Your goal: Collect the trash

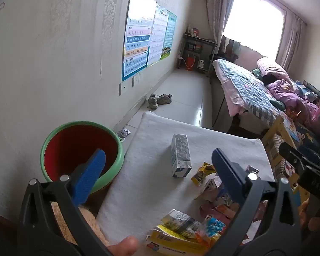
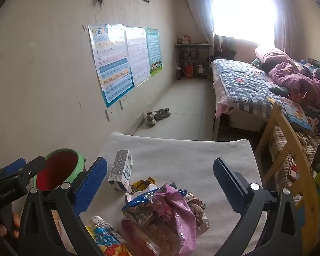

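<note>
Both tongs spread above the littered desk (image 2: 181, 162)

Left tongs (image 1: 160, 170) and right tongs (image 2: 160, 181) grip nothing; carton (image 2: 121, 169) stands beside wrappers (image 2: 170, 209), bin (image 1: 81, 153) alongside.

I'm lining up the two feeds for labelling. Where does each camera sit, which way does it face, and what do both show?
Left wrist: rides the left hand-held gripper, open, over the near left of the white mat, facing the far window; a thumb shows below, and the right hand-held gripper's tip at the right edge.
Right wrist: rides the right hand-held gripper, open, above the wrapper pile, facing the same way; the left tool shows at far left.
Shared: milk carton, green-rimmed bin, shoes, posters, bed.
</note>
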`<state>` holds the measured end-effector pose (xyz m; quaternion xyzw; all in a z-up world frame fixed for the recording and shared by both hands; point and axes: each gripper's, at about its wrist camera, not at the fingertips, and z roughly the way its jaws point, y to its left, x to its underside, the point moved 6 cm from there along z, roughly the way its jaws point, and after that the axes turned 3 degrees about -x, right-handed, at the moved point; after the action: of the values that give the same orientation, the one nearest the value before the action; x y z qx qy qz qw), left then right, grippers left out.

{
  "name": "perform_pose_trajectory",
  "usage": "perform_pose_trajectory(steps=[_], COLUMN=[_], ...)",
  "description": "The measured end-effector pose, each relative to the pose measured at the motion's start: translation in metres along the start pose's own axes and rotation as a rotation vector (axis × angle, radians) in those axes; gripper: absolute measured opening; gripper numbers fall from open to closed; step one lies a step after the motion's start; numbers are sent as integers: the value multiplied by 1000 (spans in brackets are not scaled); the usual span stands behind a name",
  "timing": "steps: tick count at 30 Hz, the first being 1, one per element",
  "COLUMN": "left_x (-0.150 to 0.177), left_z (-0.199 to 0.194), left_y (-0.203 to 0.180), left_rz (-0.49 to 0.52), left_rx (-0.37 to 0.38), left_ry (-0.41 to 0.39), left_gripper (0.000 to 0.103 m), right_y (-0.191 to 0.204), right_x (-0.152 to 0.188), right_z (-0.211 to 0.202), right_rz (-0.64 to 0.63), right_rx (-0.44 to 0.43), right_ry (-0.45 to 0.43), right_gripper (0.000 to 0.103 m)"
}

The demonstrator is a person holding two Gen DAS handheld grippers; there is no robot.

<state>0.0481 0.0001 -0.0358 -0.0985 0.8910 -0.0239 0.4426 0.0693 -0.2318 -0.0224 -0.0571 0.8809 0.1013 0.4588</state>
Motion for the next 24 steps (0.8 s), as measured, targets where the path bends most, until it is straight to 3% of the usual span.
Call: perform_pose_trajectory(steps=[24], left_x=[4], left_z=[0], left_y=[2], left_rz=[1], left_rx=[-4], left_ry=[-1], left_gripper=[98], right_y=[0], right_x=[5], right_z=[0], right_rz=[15], right_rx=[-10], right_ry=[7], right_gripper=[96])
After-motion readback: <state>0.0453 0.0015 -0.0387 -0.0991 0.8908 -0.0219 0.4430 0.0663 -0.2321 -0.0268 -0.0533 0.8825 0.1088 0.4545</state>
